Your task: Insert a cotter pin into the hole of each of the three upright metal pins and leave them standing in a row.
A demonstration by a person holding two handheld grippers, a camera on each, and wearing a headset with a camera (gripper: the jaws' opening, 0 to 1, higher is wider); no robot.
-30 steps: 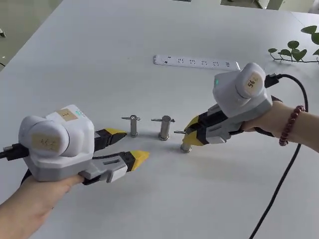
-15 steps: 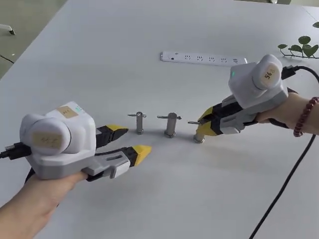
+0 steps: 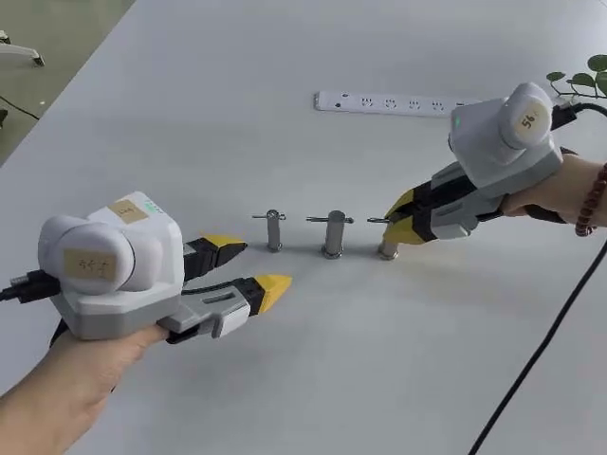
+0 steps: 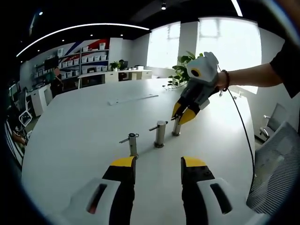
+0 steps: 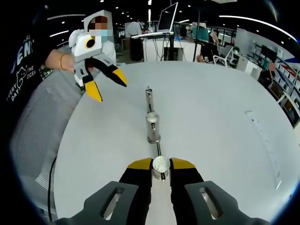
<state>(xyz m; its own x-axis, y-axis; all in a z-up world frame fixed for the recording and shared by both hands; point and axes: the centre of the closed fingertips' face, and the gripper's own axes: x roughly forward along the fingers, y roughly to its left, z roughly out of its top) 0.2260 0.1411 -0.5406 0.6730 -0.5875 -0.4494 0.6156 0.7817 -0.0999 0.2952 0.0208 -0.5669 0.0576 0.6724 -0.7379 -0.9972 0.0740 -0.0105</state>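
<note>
Three smooth steel cylinders stand upright in a row mid-frame in the head view: the left pin (image 3: 274,232), the thicker middle pin (image 3: 333,237) and the right pin (image 3: 388,250). Each has a thin wire cotter pin (image 3: 329,220) lying crosswise through its top. The right gripper (image 3: 402,220) reaches in from the upper right, its yellow-tipped jaws pressed against the right pin's round head and partly covering it. The left gripper (image 3: 248,267), at lower left, has its jaws spread with nothing between them, near the left pin but apart from it. Above the row a white power strip (image 3: 389,101) lies on the matt white table (image 3: 190,114). Green leaves (image 3: 580,81) show at the upper right edge, and a black cable (image 3: 541,351) trails to the lower right.
</note>
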